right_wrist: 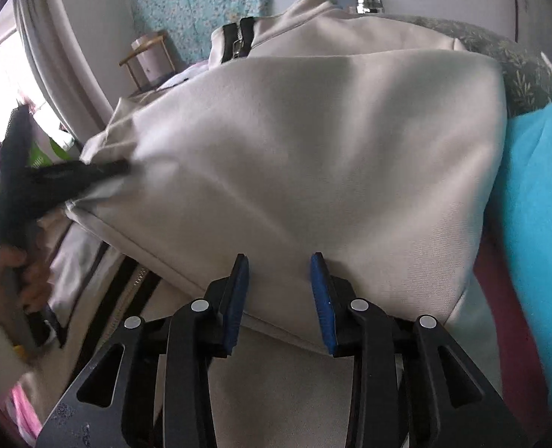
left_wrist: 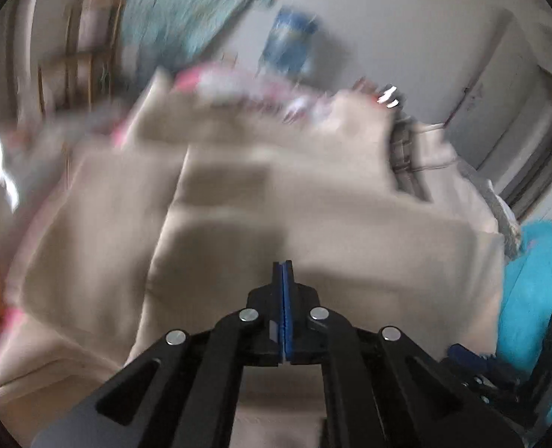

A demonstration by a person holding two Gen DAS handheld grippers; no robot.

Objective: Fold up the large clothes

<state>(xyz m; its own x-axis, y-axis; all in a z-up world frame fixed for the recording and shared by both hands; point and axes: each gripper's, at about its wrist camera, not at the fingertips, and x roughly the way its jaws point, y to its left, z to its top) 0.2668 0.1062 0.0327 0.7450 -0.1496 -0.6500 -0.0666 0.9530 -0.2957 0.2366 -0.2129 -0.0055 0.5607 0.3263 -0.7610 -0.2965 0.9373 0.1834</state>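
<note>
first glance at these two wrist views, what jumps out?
The big cream garment fills both views, its black zipper near the top of the right wrist view. The right gripper sits open at its lower hem, while the left gripper pinches the cloth's left edge; in its own blurred view its blue pads are pressed together. A bright turquoise cloth lies along the right side.
</note>
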